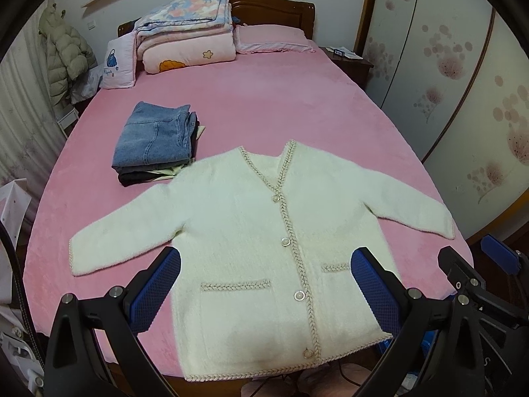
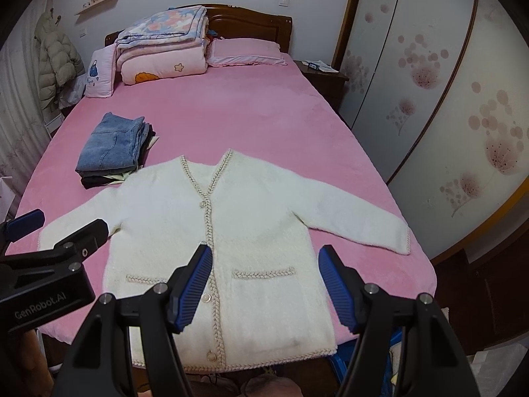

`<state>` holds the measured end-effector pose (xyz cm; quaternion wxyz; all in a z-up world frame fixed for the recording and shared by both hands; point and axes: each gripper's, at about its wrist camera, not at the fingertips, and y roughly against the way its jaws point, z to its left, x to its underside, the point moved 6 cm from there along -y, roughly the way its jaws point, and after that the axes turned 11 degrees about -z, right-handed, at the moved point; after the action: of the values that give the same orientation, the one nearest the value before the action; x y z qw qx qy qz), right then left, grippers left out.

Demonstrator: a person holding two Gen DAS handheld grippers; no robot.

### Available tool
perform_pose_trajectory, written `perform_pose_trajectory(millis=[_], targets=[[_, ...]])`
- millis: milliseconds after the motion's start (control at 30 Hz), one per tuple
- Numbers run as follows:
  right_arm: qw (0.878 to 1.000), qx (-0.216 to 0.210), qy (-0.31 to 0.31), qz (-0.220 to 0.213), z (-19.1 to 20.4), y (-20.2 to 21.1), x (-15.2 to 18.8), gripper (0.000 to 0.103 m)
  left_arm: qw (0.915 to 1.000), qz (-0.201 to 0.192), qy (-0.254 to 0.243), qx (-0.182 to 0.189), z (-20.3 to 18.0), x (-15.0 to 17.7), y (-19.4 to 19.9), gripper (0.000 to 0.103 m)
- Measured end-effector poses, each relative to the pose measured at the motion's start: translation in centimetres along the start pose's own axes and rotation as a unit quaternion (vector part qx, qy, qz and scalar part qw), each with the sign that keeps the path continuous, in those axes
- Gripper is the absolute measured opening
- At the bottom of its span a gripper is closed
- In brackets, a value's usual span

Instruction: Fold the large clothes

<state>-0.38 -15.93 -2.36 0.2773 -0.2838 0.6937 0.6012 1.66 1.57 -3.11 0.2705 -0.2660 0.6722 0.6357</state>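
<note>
My left gripper (image 1: 264, 294) hangs above the near hem of the cream cardigan (image 1: 251, 231), jaws spread wide and holding nothing; my right gripper (image 2: 266, 284) hangs beside it over the right pocket, jaws likewise apart and empty. The cardigan lies flat, buttoned and face up at the near end of the pink bed (image 1: 264, 106), both sleeves spread outward, hem at the near edge. A stack of folded clothes topped by jeans (image 1: 155, 139) sits just beyond its left shoulder. Folded quilts (image 1: 185, 33) and a pillow (image 1: 274, 38) lie at the far headboard
</note>
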Motion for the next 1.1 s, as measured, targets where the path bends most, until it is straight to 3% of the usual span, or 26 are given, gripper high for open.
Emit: perform_pose_trajectory(millis=[333, 633, 900, 1100], targets=[[0.999, 0.032, 0.011, -0.003, -0.5, 1.2, 0.5, 0.067, 0.9996, -0.021, -0.004, 0.02, -1.0, 0.2, 1.0, 0.102], [1.0, 0.03, 0.009, -0.004, -1.8, 1.7, 1.4, 0.067, 0.9992, -0.027, -0.015, 0.024, -2.8, 0.5, 1.2, 0.102], [1.0, -0.005, -0.016, 0.005, -3.9, -0.3, 1.9, 0.067, 0.9983, -0.042, -0.039, -0.013, -5.2, -0.6, 1.0, 0.102], [0.999, -0.041, -0.027, -0.004, -7.5, -2.7, 1.0, 0.067, 0.997, -0.055, -0.033, -0.044, -8.8, -2.7, -0.1, 0.102]])
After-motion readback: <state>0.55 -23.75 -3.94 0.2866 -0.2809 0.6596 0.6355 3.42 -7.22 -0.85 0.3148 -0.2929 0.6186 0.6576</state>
